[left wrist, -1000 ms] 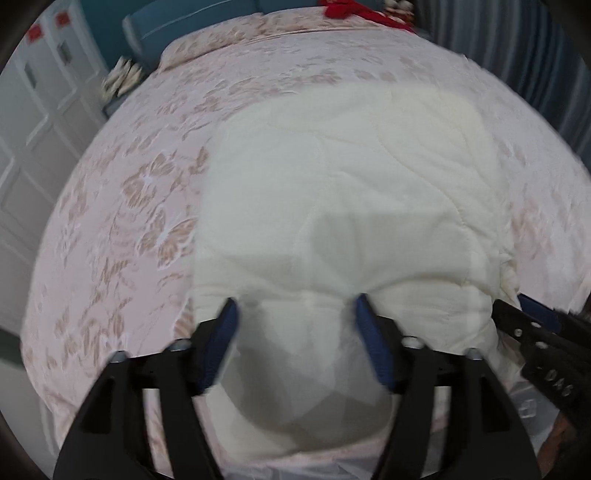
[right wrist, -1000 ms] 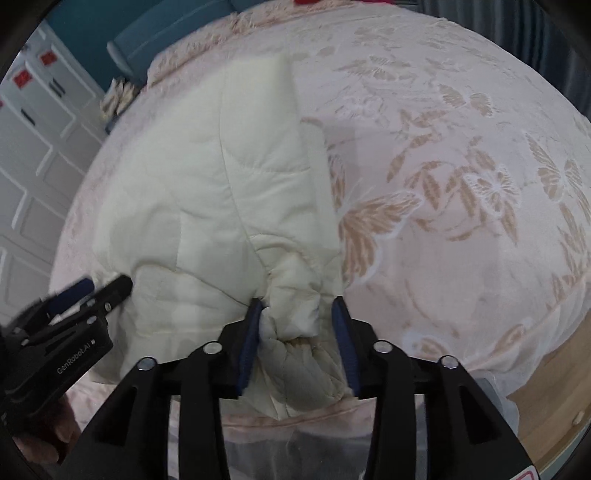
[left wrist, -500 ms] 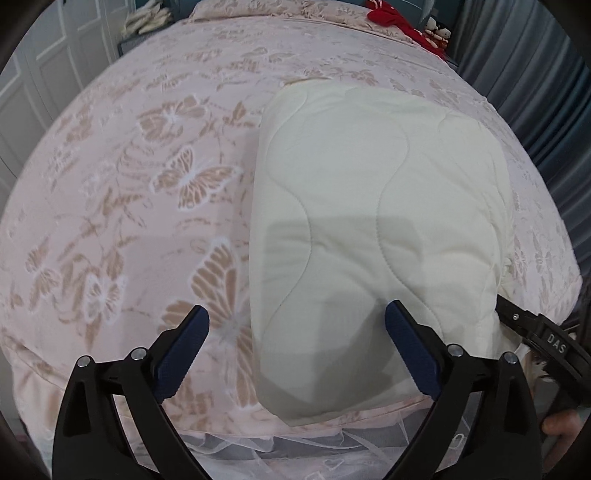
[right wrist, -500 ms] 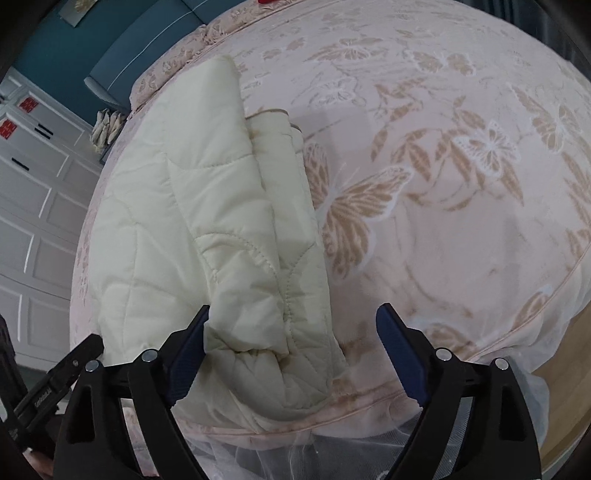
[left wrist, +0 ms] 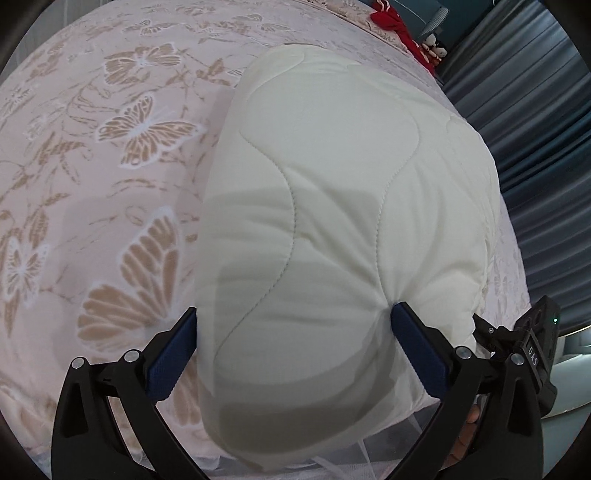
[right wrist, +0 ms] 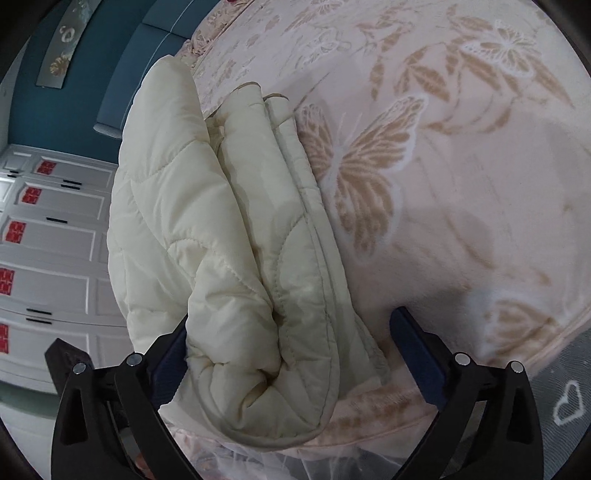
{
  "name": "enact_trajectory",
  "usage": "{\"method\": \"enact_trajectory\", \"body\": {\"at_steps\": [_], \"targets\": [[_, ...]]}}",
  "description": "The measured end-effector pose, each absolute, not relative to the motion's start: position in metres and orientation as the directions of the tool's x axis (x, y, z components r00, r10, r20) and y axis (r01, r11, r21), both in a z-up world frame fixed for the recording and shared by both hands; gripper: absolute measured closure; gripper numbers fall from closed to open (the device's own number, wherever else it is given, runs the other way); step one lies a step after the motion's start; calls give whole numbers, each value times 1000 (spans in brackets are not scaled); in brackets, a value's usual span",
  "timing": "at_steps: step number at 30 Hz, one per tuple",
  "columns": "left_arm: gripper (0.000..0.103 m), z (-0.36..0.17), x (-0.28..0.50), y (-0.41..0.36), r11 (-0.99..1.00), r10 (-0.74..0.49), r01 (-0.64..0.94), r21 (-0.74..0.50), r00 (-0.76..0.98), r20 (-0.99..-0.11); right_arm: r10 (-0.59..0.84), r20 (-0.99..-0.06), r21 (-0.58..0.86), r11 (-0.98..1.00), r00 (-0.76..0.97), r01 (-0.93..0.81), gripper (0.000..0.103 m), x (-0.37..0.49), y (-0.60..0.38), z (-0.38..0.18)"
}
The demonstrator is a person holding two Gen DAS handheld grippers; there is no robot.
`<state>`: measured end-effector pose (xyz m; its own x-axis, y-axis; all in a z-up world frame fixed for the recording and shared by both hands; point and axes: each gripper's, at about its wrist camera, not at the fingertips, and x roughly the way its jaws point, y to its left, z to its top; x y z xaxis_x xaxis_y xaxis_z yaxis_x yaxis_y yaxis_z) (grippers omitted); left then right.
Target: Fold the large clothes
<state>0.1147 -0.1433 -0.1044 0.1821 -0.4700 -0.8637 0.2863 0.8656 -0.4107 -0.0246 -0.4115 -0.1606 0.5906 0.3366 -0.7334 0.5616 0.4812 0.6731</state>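
Item: cream quilted padded jacket (left wrist: 343, 206), folded, on pink butterfly-print bedspread (left wrist: 110, 147). Soft, bulky, springy. Your left gripper (left wrist: 295, 339) and right gripper (right wrist: 288, 343) are opening wide, unclamped; take thick near-edge folds.

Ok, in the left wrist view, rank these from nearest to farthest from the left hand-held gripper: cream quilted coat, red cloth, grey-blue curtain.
From the left hand-held gripper:
1. Cream quilted coat, between its open fingers.
2. Grey-blue curtain, along the right.
3. Red cloth, at the bed's far end, upper right.
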Motion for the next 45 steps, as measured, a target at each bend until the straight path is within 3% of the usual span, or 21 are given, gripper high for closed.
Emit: {"method": "enact_trajectory", "body": {"at_steps": [6, 7, 8, 11, 14, 19, 25, 45], "targets": [[5, -111, 124, -146, 858, -489, 272, -436, 168, -856, 380, -686, 724, 447, 621, 526, 5, -8, -413, -173], [5, -108, 124, -147, 857, -488, 278, -434, 164, -858, 384, -685, 724, 451, 619, 522, 12, -4, -413, -172], [13, -103, 123, -149, 859, -479, 292, -421, 166, -862, 397, -675, 733, 451, 622, 508, 25, -2, -412, -170], [32, -79, 118, -152, 860, -450, 360, -361, 203, -870, 390, -679, 727, 478, 621, 494, 48, 8, -411, -155], [41, -50, 110, -157, 857, -421, 429, -285, 265, -868, 350, -701, 691, 547, 621, 471, 57, 7, -401, -126], [46, -2, 95, -154, 841, -402, 510, -179, 368, -838, 237, -739, 581, 699, 631, 417, 67, 11, -365, -68], [49, 38, 80, -129, 833, -402, 543, -102, 470, -786, 124, -755, 417, 848, 644, 326, 69, 18, -321, -14], [52, 72, 104, -25, 883, -363, 468, -36, 633, -683, -6, -713, 156, 974, 701, 166, 71, 57, -196, 41]]}}
